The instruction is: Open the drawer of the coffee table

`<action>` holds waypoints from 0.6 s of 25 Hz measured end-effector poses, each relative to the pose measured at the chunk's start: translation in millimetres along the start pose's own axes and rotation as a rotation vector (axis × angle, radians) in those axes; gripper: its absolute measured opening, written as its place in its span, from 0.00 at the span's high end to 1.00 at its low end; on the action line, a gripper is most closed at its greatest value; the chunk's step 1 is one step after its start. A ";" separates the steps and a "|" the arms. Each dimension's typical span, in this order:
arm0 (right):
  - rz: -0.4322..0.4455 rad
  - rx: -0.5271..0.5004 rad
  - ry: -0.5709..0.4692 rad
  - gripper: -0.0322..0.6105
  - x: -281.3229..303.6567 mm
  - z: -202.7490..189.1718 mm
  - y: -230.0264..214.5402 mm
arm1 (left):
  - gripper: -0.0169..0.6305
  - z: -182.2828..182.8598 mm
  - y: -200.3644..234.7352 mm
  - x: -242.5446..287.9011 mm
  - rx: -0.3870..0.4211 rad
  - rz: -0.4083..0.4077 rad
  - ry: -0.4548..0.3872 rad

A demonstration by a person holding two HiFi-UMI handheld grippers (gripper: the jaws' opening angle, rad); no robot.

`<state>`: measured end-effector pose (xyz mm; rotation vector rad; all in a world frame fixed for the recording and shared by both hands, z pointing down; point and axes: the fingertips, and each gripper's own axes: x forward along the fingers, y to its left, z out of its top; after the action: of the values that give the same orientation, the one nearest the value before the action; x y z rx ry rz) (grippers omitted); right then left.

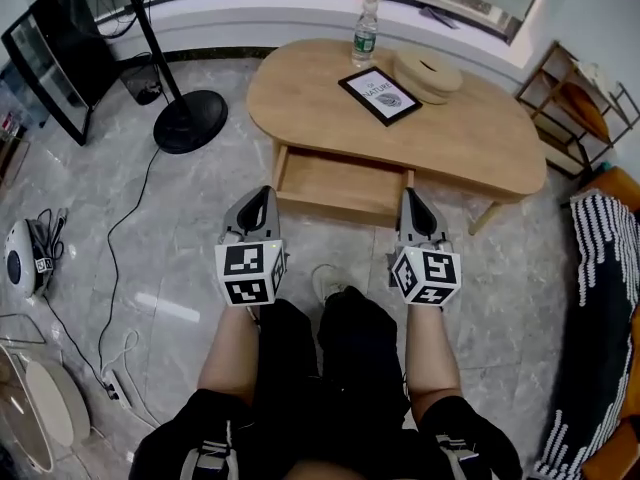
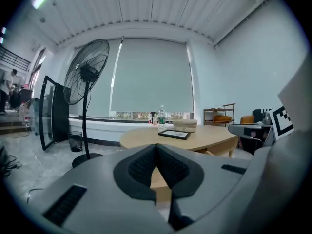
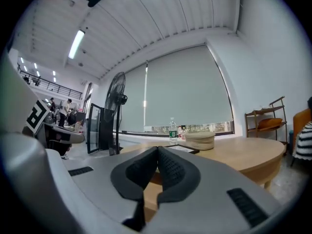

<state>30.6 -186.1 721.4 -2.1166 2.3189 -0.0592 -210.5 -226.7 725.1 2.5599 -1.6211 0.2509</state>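
Well, from the head view both my forearms reach straight forward over my knees, side by side. My left gripper (image 1: 265, 196) and my right gripper (image 1: 411, 198) both point toward the coffee table (image 1: 480, 138), each with its marker cube facing up. The drawer (image 1: 340, 183) stands pulled out from under the tabletop on my side, and inside it I see only a bare wooden bottom. My 2 gripper tips line up with its 2 front corners, but I cannot tell from here how close they are. On the tabletop stand a water bottle (image 1: 367, 28), a black picture frame (image 1: 380, 95) lying flat and a stack of round mats (image 1: 428, 73). A fan's round base (image 1: 190, 120) sits on the floor to the table's left.

Next, in the left gripper view, my left gripper (image 2: 156, 147) points about level, its jaws pressed together with nothing between them. Beyond them is the coffee table (image 2: 209, 136), with the water bottle (image 2: 162, 117) and the picture frame (image 2: 173, 134) on top, and the fan (image 2: 87, 77) standing tall at the left.

Last, in the right gripper view, my right gripper (image 3: 157, 151) is also closed and empty, pointing level at the coffee table (image 3: 248, 152). The water bottle (image 3: 172, 129) and the stack of round mats (image 3: 200, 139) show just over the jaws.
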 end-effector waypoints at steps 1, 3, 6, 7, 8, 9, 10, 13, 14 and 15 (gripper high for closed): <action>0.010 -0.008 -0.004 0.93 11.8 3.0 -2.5 | 0.94 3.0 1.6 9.7 -0.008 -0.003 -0.001; 0.032 -0.018 -0.011 0.93 36.0 7.9 -7.8 | 0.94 8.4 3.7 29.1 -0.012 0.000 -0.003; 0.061 -0.020 -0.021 0.93 72.7 17.1 -15.9 | 0.94 18.4 4.0 58.5 0.012 0.014 0.000; 0.066 -0.014 -0.024 0.93 85.9 22.4 -18.8 | 0.94 24.9 4.5 68.8 0.010 0.013 0.004; 0.070 -0.006 -0.022 0.93 99.4 30.1 -21.2 | 0.94 35.2 5.4 78.7 -0.001 0.008 0.007; 0.075 0.001 -0.018 0.93 112.6 41.6 -22.4 | 0.94 49.8 6.7 87.5 -0.013 0.003 0.012; 0.082 0.005 -0.012 0.93 124.7 57.6 -22.2 | 0.94 68.4 8.2 94.6 -0.021 -0.002 0.020; 0.103 0.024 0.001 0.93 154.4 126.5 -16.0 | 0.94 141.9 16.8 106.7 -0.028 -0.005 0.050; 0.107 0.031 0.005 0.93 162.2 152.7 -13.1 | 0.94 170.1 21.7 108.4 -0.025 0.001 0.056; 0.110 0.039 0.010 0.93 168.1 179.5 -10.1 | 0.94 199.2 26.6 108.6 -0.024 0.006 0.061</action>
<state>30.0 -359.2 546.5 -1.9728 2.4140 -0.1137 -172.1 -368.8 550.5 2.5042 -1.6014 0.3047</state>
